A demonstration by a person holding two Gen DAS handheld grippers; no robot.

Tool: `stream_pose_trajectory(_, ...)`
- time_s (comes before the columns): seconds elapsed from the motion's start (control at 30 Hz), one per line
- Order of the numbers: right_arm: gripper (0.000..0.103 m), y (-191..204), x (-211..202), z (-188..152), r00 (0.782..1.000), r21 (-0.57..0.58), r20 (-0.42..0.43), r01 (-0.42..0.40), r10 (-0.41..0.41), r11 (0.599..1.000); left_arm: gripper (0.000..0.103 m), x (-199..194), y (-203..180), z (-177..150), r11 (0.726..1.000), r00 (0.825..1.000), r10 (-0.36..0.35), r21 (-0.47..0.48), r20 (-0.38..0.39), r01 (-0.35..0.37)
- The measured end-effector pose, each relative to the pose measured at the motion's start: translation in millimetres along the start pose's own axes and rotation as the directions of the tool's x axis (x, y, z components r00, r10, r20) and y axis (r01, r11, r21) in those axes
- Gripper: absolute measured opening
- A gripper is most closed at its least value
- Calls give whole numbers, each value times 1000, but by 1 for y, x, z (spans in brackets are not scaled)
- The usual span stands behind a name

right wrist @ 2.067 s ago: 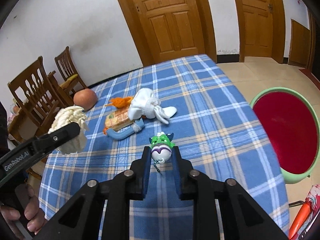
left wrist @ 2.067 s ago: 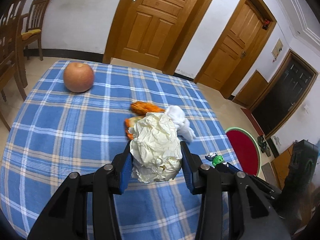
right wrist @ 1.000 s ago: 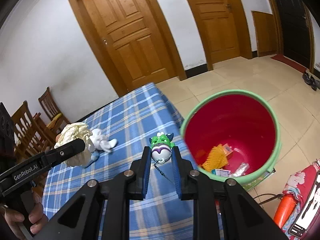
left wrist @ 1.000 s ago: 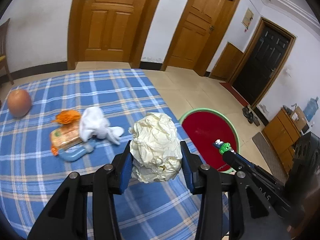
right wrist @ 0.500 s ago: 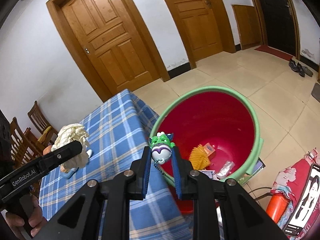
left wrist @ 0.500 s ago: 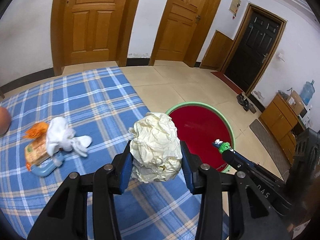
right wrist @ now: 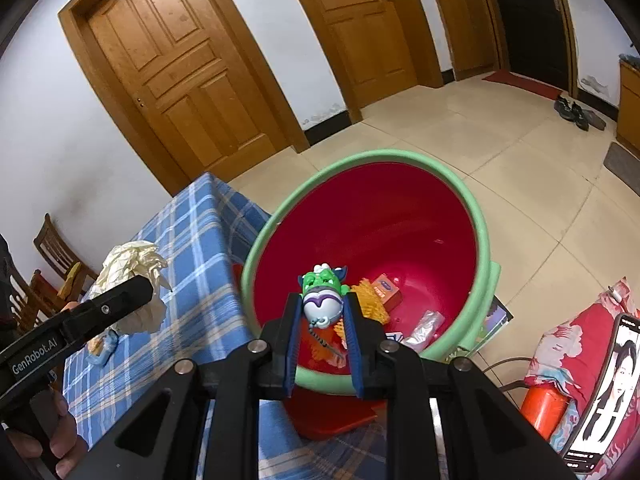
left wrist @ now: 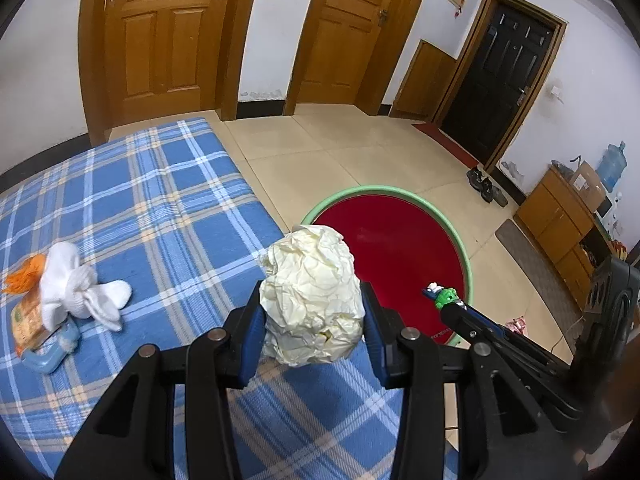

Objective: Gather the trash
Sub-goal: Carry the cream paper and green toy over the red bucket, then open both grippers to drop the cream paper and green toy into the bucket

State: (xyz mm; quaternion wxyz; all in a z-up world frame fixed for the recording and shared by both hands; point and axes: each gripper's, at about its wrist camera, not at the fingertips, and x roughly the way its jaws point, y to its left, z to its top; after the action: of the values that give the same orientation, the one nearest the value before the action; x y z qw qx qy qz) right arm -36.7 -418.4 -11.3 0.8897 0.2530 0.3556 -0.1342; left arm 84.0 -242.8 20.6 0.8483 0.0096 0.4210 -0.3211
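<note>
My left gripper (left wrist: 311, 316) is shut on a crumpled ball of cream paper (left wrist: 310, 294), held above the table's right edge. In the right wrist view the same paper ball (right wrist: 132, 276) shows at the left, in the left gripper (right wrist: 144, 288). My right gripper (right wrist: 322, 312) is shut on a small green and white toy figure (right wrist: 323, 294) with a short chain, held over the red bin with the green rim (right wrist: 484, 248). The bin (left wrist: 466, 264) stands on the floor beside the table. In it lie an orange box (right wrist: 386, 286), a yellow piece and a clear wrapper.
The table has a blue checked cloth (left wrist: 160, 208). On it at the left lie a white sock (left wrist: 80, 288), an orange scrap (left wrist: 22, 278), a snack packet and a light blue item. Wooden chairs (right wrist: 52, 256) stand behind the table. Shoes (left wrist: 486, 188) and a cabinet (left wrist: 556, 216) are on the floor.
Both grippers have swung right from over the table toward the bin and sunk a little. The toy now hangs over the bin's inside. The paper ball is near the table's edge.
</note>
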Motion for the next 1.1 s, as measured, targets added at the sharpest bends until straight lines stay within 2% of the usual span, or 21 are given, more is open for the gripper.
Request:
stream_pose_trajectory(0.37, 25, -13, 6, 4, 999, 22, -6, 33, -33, 999, 44, 32, -14, 14, 999, 999, 0, 43, -32, 2)
stream_pose_trajectory(0.5, 32, -19, 5, 6, 999, 46, 1, 34, -34, 998, 44, 41, -19, 14, 999, 999, 0, 51, -46, 2)
stream_pose_trajectory(0.67, 34, -24, 1, 8, 999, 66, 14, 30, -31, 997, 44, 53, -24, 13, 998, 998, -1, 60, -70, 5)
stream_pose_trajectory(0.8, 43, -28, -1, 10, 999, 84, 25, 31, -33, 996, 45, 58, -30, 13, 998, 996, -12, 67, -91, 18)
stream_pose_trajectory(0.87, 43, -30, -2, 10, 999, 93, 27, 30, -33, 995, 45, 60, -32, 14, 997, 996, -13, 76, -93, 20)
stream_pose_trajectory(0.93, 44, -31, -2, 10, 999, 96, 29, 34, -36, 995, 50, 61, -34, 14, 997, 995, -15, 78, -95, 22)
stream_pose_trajectory(1.1, 45, -31, -3, 10, 999, 102, 31, 35, -39, 994, 53, 61, -34, 13, 997, 995, -13, 70, -100, 20)
